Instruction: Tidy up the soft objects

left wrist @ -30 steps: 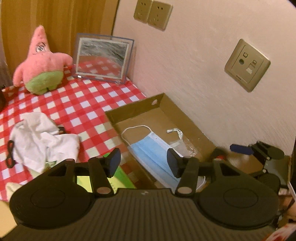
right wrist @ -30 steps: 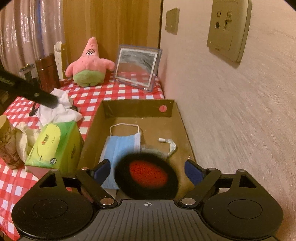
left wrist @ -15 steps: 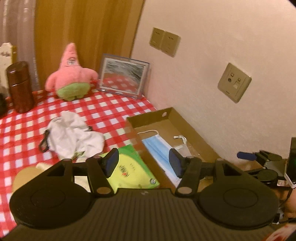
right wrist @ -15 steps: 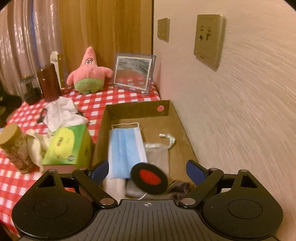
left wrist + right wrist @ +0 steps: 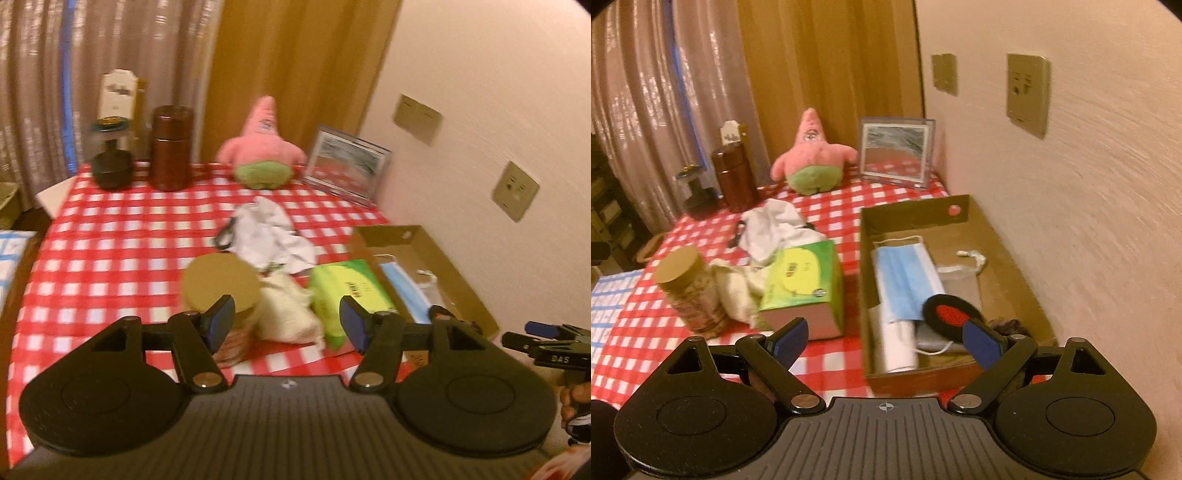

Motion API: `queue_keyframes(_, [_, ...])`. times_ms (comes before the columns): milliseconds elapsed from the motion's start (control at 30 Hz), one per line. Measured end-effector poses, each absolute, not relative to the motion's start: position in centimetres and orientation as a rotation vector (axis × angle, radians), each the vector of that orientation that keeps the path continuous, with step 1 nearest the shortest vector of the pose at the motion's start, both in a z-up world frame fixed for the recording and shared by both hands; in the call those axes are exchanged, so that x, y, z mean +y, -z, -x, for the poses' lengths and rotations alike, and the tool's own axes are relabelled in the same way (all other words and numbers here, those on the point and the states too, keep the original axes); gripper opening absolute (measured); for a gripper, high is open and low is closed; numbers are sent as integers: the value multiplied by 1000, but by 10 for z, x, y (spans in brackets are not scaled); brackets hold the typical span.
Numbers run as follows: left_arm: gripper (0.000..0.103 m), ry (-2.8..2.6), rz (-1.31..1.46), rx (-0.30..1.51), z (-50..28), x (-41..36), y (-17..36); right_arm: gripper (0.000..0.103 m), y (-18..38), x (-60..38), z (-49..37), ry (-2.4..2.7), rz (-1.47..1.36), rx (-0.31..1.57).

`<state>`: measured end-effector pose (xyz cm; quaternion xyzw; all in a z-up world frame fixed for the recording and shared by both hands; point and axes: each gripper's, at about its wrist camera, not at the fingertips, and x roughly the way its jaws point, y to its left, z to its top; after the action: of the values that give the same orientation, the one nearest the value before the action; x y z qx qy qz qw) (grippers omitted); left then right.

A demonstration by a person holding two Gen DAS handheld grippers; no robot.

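Cardboard box [image 5: 1004, 236] as landmark. White roll [image 5: 897, 347] inside box: upper end hidden under blue mask [image 5: 905, 280]. Grey item [image 5: 932, 338] beside roll, mostly covered by black-red round pad [image 5: 951, 312]; kind unclear. Dark clump [image 5: 1006, 325] in box's near right corner, too blurred to identify. Tissue pack [image 5: 803, 284] left of box: print unreadable.

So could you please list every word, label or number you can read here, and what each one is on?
"DAS": on the right gripper, seen from the left wrist.
Green tissue box: print too blurred to read.
White carton: label blurred.
Nothing else legible.
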<state>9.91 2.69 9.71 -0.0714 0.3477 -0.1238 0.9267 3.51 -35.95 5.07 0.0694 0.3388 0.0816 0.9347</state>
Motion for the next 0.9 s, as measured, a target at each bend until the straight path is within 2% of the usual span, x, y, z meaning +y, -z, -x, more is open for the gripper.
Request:
queue_keyframes(367, [61, 137, 129, 710, -55, 77, -97, 90, -60, -319, -22, -248, -103, 680])
queue_keyframes(900, [63, 164, 127, 732, -53, 74, -85, 90, -53, -307, -28, -271, -71, 700])
